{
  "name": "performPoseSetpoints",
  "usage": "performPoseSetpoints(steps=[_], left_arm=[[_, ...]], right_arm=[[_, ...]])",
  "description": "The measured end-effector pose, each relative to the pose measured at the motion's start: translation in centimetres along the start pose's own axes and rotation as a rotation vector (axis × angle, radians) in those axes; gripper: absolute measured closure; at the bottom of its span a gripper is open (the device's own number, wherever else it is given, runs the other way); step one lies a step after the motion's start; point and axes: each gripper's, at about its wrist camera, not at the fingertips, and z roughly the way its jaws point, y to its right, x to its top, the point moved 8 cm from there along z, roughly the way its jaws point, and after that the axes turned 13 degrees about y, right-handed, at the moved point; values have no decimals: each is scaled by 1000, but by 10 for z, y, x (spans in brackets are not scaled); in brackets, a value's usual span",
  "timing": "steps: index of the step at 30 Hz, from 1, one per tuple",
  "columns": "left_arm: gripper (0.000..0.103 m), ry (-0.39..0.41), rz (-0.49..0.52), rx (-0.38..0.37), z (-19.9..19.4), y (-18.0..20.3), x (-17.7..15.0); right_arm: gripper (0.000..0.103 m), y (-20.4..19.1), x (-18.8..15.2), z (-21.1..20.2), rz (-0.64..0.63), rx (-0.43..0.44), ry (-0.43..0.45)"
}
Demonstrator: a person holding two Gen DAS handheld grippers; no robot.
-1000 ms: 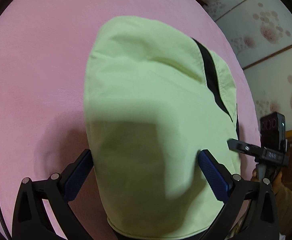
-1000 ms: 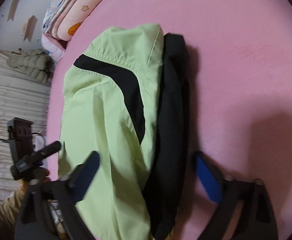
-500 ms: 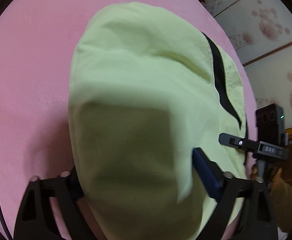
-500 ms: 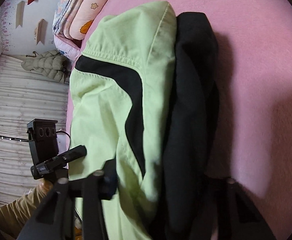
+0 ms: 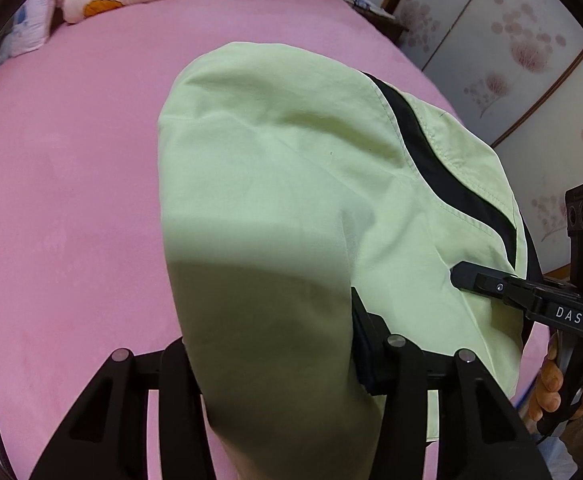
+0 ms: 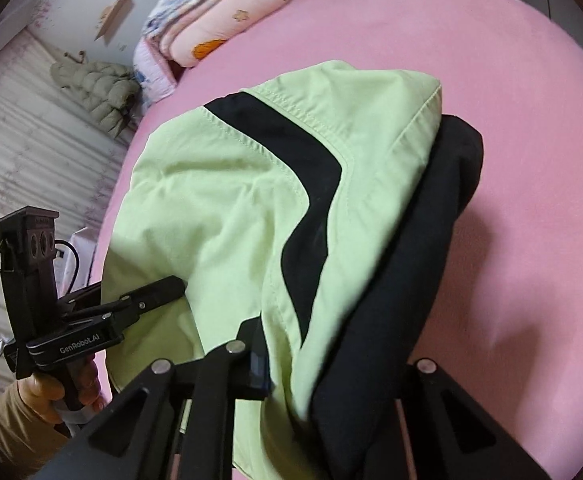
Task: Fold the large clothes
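**Both grippers lift the near end of the jacket**

A second ago the light green cloth jacket with the black stripe (image 5: pixel 291 184) lay flat on the pink bed cover (image 5: pixel 71 200), and both grippers stood wide open over its near end. Now that end is raised off the bed, and more of the room shows in both views. The jaws of both grippers have just been closing. The left gripper (image 5: pixel 267 364) pinches a thick bunch of green cloth. The right gripper (image 6: pixel 331 376) pinches the green cloth together with the black lining (image 6: pixel 411 260) under it.

The far end of the jacket rests on the bed, near the middle of it. The near end hangs from the two grippers.

The step looks like folding the near end over onto the far end. To do it well, both hands should rise evenly and keep level with each other, so the cloth stays smooth between them. The near edge should be laid straight on the far edge.

There is lots of open pink bed past the jacket and on both sides. The stack of folded quilts (image 6: pixel 219 12) sits well away at the head of the bed. The black lining sticks out at the right edge, so it may need tucking in.
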Motion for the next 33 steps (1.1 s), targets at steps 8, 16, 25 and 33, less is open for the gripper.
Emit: performPoseSetpoints(steps=[8,16,25,33], left_arm=[[56,57,-59,64,-115,-27,1],[55,108,-59,104,-166,-120,33],[55,94,-16,43,-114,-319,120],[54,84,0,36,-5,-444,162]], right_arm=[[88,-108,6,-41,-138,118,-25],[88,-213,28,4,-207,203,-17],[88,-293,86,155,-138,151,17],[88,-314,120,319,-87,95,42]])
